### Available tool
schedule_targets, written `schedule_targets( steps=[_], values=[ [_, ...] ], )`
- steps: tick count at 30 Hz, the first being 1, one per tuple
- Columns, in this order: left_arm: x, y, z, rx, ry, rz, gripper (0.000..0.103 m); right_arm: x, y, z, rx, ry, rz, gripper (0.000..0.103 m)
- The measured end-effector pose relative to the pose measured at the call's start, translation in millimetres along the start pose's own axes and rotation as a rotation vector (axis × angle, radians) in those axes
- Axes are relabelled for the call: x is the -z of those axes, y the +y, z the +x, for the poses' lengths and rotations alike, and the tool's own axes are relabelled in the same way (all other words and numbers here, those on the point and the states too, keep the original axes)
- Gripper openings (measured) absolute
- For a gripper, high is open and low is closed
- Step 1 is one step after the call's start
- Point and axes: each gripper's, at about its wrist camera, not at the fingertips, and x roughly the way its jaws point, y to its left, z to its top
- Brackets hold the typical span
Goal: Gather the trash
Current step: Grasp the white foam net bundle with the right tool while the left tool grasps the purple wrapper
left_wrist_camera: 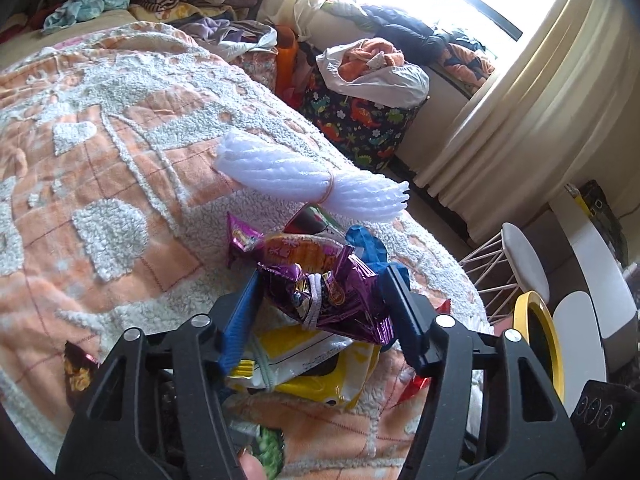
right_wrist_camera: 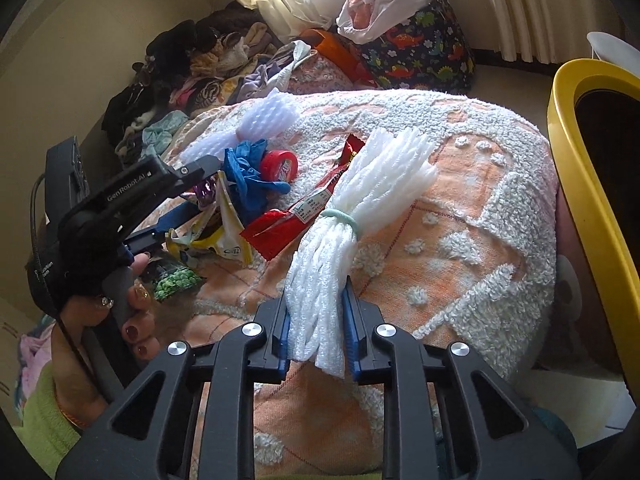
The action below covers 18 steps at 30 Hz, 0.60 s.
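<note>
Right claw [right_wrist_camera: 318, 334] pinches the white foam bundle [right_wrist_camera: 360, 208]; left claw [left_wrist_camera: 324, 300] squeezes a purple wrapper [left_wrist_camera: 332, 284], its lower half hidden.

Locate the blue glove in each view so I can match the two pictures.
Left wrist: blue glove at centre, just behind the purple wrapper.
Right wrist: blue glove left of centre, beside the red lid.
Shared landmark: dinosaur-print bag past the bed.
</note>
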Motion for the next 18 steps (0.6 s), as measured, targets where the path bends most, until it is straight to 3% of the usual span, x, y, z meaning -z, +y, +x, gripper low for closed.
schedule_targets(
  steps=[5, 6, 8, 10, 13, 18],
  values=[
    [2.6, -1.0, -9.7, 0.006, -0.014, 0.0, 0.047, 2.6, 0.5, -9.8, -0.007, -0.024, -0.011, 0.019],
    [3.0, -2.0, -11.5, 0.008, -0.016, 0.004, 0.041, 3.1, 0.5, -10.7, -0.008, -0.026, -0.012, 0.019],
    [4.0, -4.5, -14.1, 0.006, -0.016, 0.012, 0.014, 2.8, 1.1, -13.0, -0.009, -0.032, -0.017, 0.018],
    [5.9, -5.2, -16.5, 0.009, -0.015, 0.013, 0.014, 3.1, 3.4, -15.5, -0.009, -0.038, -0.026, 0.018],
    [8.0, -7.5, -18.4, 0.009, -0.01, 0.032, 0.005, 4.3, 5.0, -19.8, -0.009, -0.046, -0.045, 0.018],
    [7.4, -10.1, -22.7, 0.009, -0.022, 0.04, 0.005, 5.9, 9.9, -24.8, -0.005, -0.063, -0.064, 0.018]
  ],
)
